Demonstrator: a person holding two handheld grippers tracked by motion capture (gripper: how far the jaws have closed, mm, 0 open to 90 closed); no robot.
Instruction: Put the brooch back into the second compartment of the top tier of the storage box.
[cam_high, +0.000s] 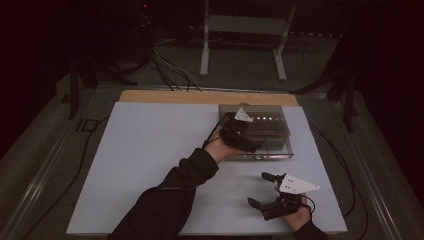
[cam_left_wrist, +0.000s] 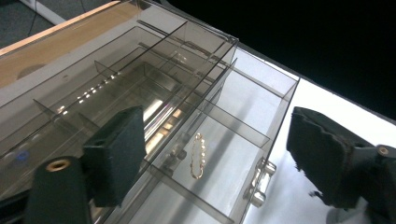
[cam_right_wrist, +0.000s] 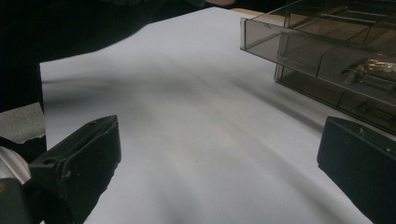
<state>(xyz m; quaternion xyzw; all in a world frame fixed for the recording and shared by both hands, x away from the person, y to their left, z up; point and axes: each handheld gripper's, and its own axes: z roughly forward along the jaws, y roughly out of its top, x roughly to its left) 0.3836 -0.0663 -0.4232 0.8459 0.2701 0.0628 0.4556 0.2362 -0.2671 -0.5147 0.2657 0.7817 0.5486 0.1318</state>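
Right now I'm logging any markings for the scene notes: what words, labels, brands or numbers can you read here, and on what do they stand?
"ID": pale letters on the dark floor strip beside the table's left edge, high view; anything after them is not legible.
No readable text on the clear drawer box, the bracelet in its drawer, the white tabletop, the left gripper or the right gripper.

Readable marks: one, on the floor.

The letters "ID" (cam_high: 86, 125) stand in pale characters on the dark floor just off the left edge of the white table top (cam_high: 150, 165), as the high view shows; whether more letters follow is hidden by the table edge. The smoky plastic drawer box (cam_left_wrist: 154, 93) carries no legible label in either gripper view, and its metal pull (cam_left_wrist: 261, 182) shows no marking.
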